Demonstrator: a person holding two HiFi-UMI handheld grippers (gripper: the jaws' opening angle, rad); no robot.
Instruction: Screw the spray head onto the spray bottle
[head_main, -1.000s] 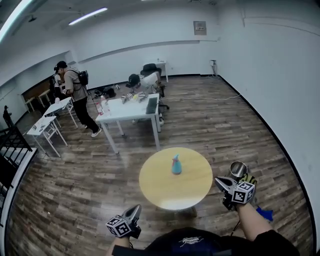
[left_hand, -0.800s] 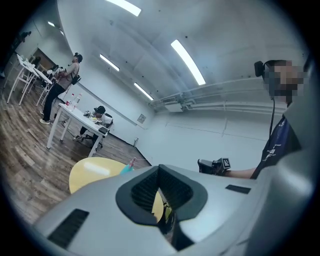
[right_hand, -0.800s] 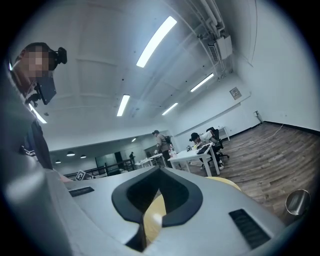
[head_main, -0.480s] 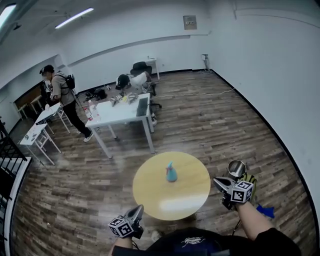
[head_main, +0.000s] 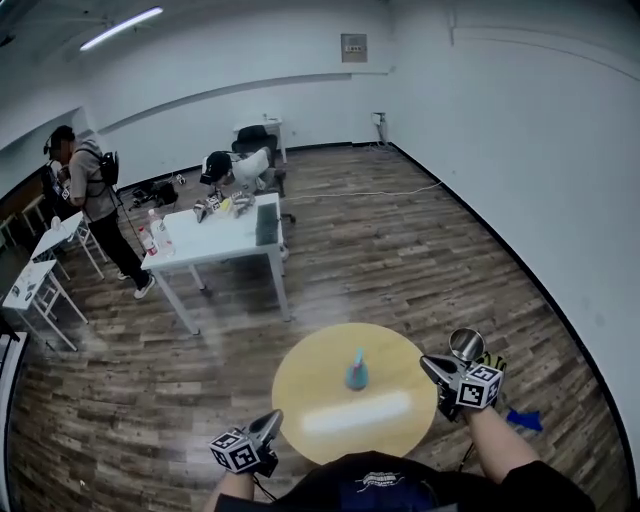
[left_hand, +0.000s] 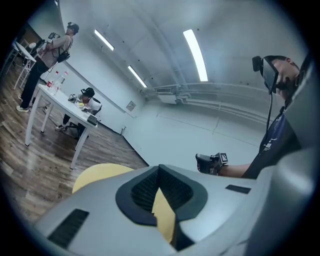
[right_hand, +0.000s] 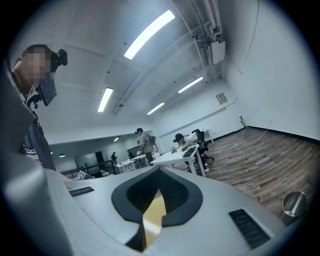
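Note:
A small teal spray bottle (head_main: 356, 371) stands upright near the middle of a round yellow table (head_main: 320, 390). Its top is too small to make out. My left gripper (head_main: 271, 421) hovers at the table's near left edge, shut and empty. My right gripper (head_main: 430, 366) is held at the table's right edge, also shut with nothing in it. Both are a short way from the bottle. In the left gripper view the shut jaws (left_hand: 160, 171) point past the yellow table (left_hand: 95, 175) toward my right gripper (left_hand: 210, 162). The right gripper view shows shut jaws (right_hand: 160, 177) and no bottle.
A shiny metal bin (head_main: 466, 345) stands on the wood floor just right of the round table, and a blue object (head_main: 525, 420) lies near it. Farther back is a white desk (head_main: 215, 238) with a seated person (head_main: 228, 165) behind it. Another person (head_main: 88, 195) stands at the left.
The round table and bottle have come closer and now lie lower in the head view. Both grippers travelled along with me and stayed shut. The white desk has slid to the left.

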